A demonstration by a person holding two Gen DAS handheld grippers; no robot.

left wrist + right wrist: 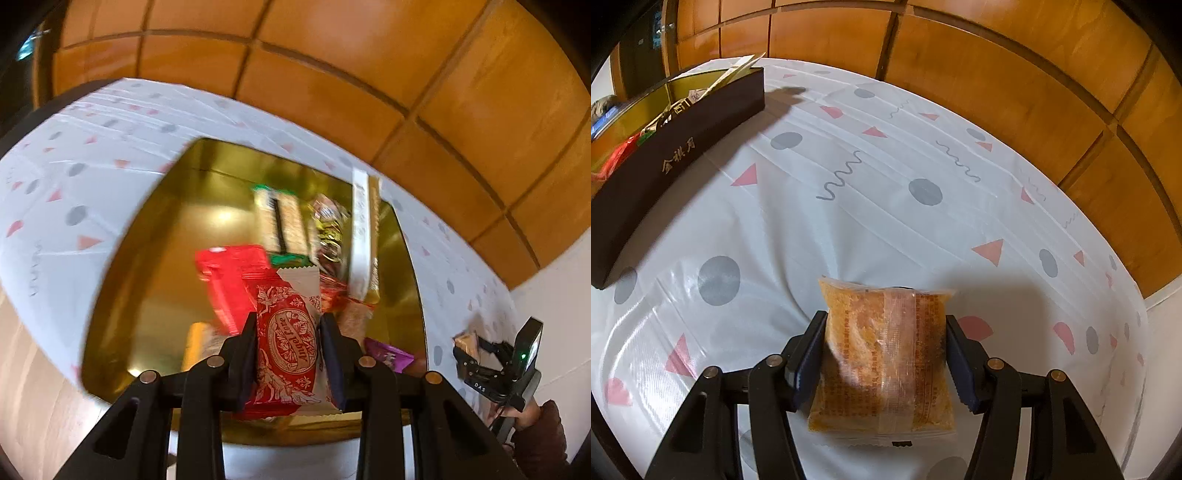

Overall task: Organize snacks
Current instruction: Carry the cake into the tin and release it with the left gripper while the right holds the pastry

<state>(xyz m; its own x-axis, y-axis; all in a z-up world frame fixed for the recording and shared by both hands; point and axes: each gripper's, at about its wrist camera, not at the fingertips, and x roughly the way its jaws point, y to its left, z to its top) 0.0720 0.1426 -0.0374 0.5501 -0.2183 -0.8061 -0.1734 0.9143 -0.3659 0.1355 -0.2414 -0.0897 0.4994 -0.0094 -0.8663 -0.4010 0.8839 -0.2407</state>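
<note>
Ahead of the left gripper [289, 334], the gold-lined box [155, 280] is already being filled with several snacks. A red-and-white packet [288, 339] is being clamped over it, unreleased. Only the right wrist view shows the orange packet [886, 354] being pinched by the right gripper [884, 354], the box lying far left.

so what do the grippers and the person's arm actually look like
Both grippers, left gripper and right gripper, are matte black plastic linkages with brass-coloured pivot pins and dark ridged finger pads. Seen from the left camera, the right one bears white "DAS" lettering, a green light and a thin black cable; the arm has a dark maroon sleeve.
</note>
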